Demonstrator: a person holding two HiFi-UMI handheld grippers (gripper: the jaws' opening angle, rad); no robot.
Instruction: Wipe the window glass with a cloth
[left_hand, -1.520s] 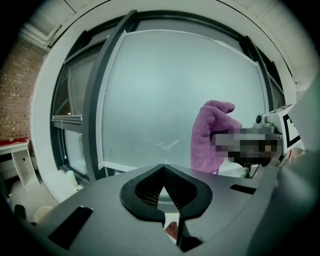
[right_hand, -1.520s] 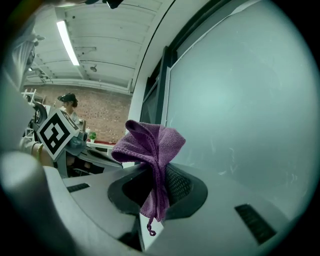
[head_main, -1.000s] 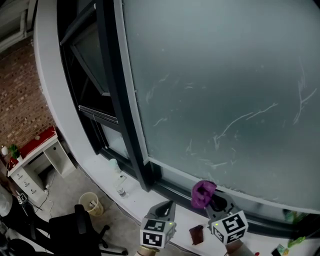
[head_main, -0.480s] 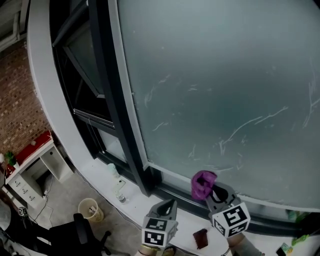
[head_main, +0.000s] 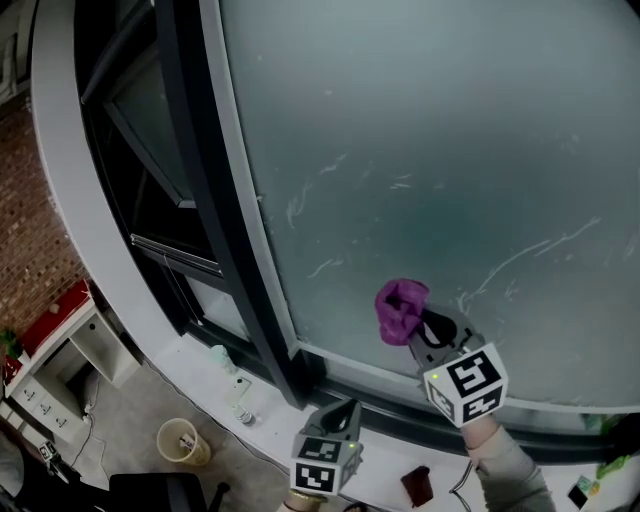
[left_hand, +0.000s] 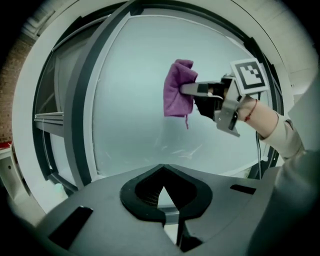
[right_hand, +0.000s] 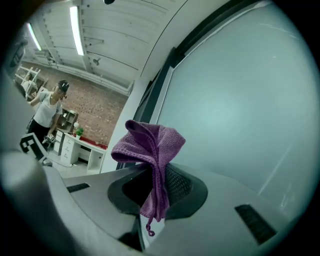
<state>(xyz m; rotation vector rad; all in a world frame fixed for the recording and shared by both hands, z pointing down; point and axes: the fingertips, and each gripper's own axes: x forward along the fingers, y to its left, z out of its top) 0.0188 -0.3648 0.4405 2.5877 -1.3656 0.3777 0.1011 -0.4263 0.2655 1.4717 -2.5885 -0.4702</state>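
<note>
A purple cloth (head_main: 400, 308) is bunched in my right gripper (head_main: 425, 328), which is shut on it and held up close to the lower part of the big frosted window glass (head_main: 450, 150). In the right gripper view the cloth (right_hand: 150, 150) folds over the jaws and hangs down between them. The left gripper view shows the cloth (left_hand: 178, 95) and the right gripper (left_hand: 210, 92) raised in front of the glass (left_hand: 130, 100). My left gripper (head_main: 340, 418) stays low near the sill, its jaws shut with nothing between them. White streaks mark the glass.
A dark window frame (head_main: 215, 200) runs down the glass's left edge. The white sill (head_main: 215, 365) holds small bottles (head_main: 238, 385) and a dark red object (head_main: 418, 485). Below left are a bin (head_main: 180, 440) and a white desk (head_main: 50, 370). A person (right_hand: 47, 112) stands in the room behind.
My right gripper has risen with the purple cloth from the sill's height up onto the lower glass. The left gripper has stayed low; the view has tilted upward.
</note>
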